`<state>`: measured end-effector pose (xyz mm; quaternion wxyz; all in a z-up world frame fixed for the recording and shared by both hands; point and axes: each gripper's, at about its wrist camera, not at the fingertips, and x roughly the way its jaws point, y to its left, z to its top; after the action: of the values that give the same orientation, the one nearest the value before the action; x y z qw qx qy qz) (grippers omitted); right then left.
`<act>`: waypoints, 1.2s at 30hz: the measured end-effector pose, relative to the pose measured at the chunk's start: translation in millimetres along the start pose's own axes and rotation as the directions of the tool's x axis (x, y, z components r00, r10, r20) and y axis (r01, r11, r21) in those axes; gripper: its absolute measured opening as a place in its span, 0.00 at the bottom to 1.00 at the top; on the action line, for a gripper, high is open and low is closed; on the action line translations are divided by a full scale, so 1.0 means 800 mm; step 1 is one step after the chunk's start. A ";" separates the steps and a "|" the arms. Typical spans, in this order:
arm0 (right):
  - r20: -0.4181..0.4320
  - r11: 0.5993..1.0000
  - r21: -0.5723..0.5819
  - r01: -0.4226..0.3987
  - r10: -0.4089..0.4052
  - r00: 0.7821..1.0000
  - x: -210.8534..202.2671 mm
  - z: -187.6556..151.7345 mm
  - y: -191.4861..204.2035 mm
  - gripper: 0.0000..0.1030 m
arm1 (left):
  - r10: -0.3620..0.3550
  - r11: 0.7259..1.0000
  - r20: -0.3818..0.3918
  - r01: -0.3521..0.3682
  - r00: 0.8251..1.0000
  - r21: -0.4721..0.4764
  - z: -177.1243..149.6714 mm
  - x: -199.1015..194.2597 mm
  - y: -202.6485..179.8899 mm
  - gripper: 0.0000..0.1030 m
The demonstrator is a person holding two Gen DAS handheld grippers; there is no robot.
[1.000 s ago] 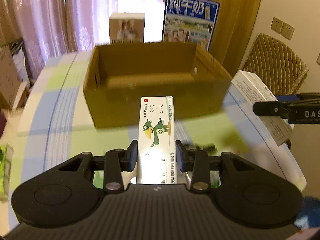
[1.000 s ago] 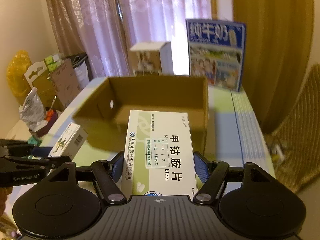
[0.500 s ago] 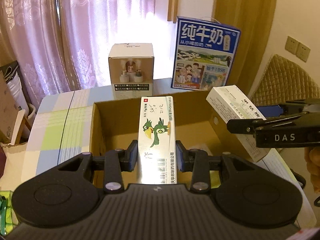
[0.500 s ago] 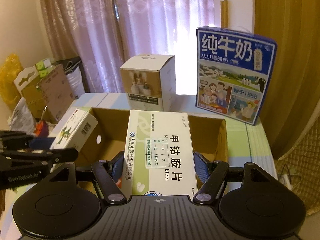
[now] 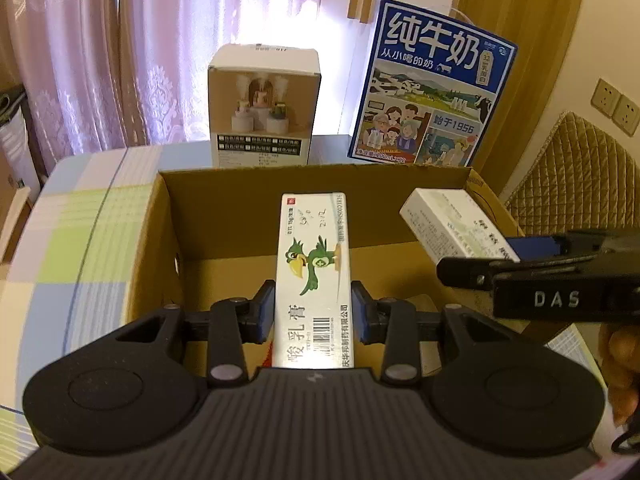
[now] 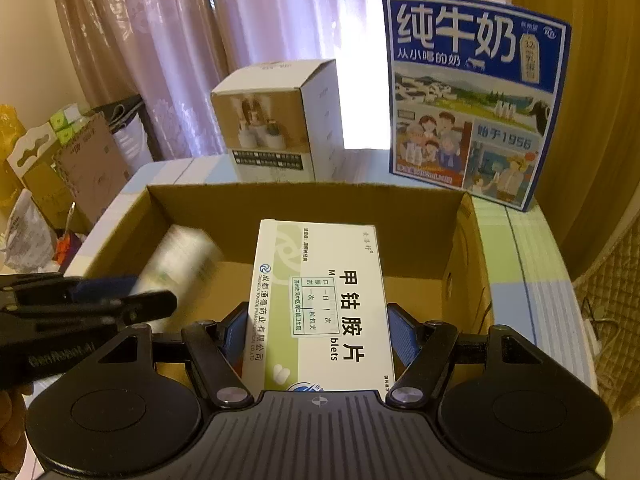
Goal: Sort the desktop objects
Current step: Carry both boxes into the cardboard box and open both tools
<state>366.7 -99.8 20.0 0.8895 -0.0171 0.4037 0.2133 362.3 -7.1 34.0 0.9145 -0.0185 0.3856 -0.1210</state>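
Observation:
My left gripper (image 5: 313,312) is shut on a narrow white ointment box with a green parrot (image 5: 314,248), held over the inside of the open cardboard box (image 5: 312,170). My right gripper (image 6: 318,336) is shut on a wider white-and-green tablet box (image 6: 320,300), also over the cardboard box (image 6: 304,190). In the left wrist view the right gripper (image 5: 480,256) comes in from the right with the tablet box (image 5: 448,224). The right wrist view shows the left gripper (image 6: 140,292) at the left with the parrot box (image 6: 180,264) blurred.
Behind the cardboard box stand a white product box (image 5: 264,108) and a tall blue milk carton (image 5: 436,92). The table has a chequered cloth (image 5: 80,240). A quilted chair (image 5: 580,184) is at the right; bags and cartons (image 6: 60,160) pile up at the left.
Both grippers have moved forward from in front of the cardboard box to over its opening, each still gripping its box. The two held boxes now sit lower inside the walls.

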 end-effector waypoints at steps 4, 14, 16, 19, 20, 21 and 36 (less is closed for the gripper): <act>-0.001 1.000 -0.008 0.000 0.000 1.000 0.002 -0.001 0.003 0.66 | -0.001 1.000 0.024 0.002 1.000 -0.023 -0.003 -0.005 0.006 0.34; 0.035 1.000 -0.014 -0.027 0.028 0.999 0.004 0.002 0.018 0.67 | 0.015 1.000 0.022 -0.015 1.000 -0.017 -0.015 -0.019 0.016 0.36; 0.058 1.000 -0.013 -0.028 0.029 0.998 -0.003 0.002 0.019 0.77 | 0.018 1.000 0.023 -0.018 1.000 -0.021 -0.017 -0.022 0.019 0.36; 0.076 1.000 -0.017 -0.024 0.026 0.997 -0.013 0.003 0.020 0.80 | 0.017 1.000 0.022 -0.016 1.000 -0.022 -0.022 -0.028 0.020 0.36; 0.075 1.000 -0.015 -0.023 0.024 0.997 -0.016 0.002 0.020 0.80 | 0.017 1.000 0.024 -0.017 1.000 -0.018 -0.023 -0.030 0.020 0.36; 0.074 1.000 -0.014 -0.022 0.023 0.997 -0.018 0.002 0.019 0.80 | 0.019 1.000 0.025 -0.018 1.000 -0.015 -0.025 -0.033 0.020 0.36; 0.107 0.998 -0.036 -0.045 0.048 0.993 -0.133 -0.053 0.031 0.82 | 0.022 1.000 0.029 -0.022 0.999 0.005 -0.068 -0.112 0.010 0.41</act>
<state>264.9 -124.4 72.2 0.9044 -0.0110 0.3517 0.2413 265.1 25.4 57.7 0.9212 -0.0135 0.3723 -0.1119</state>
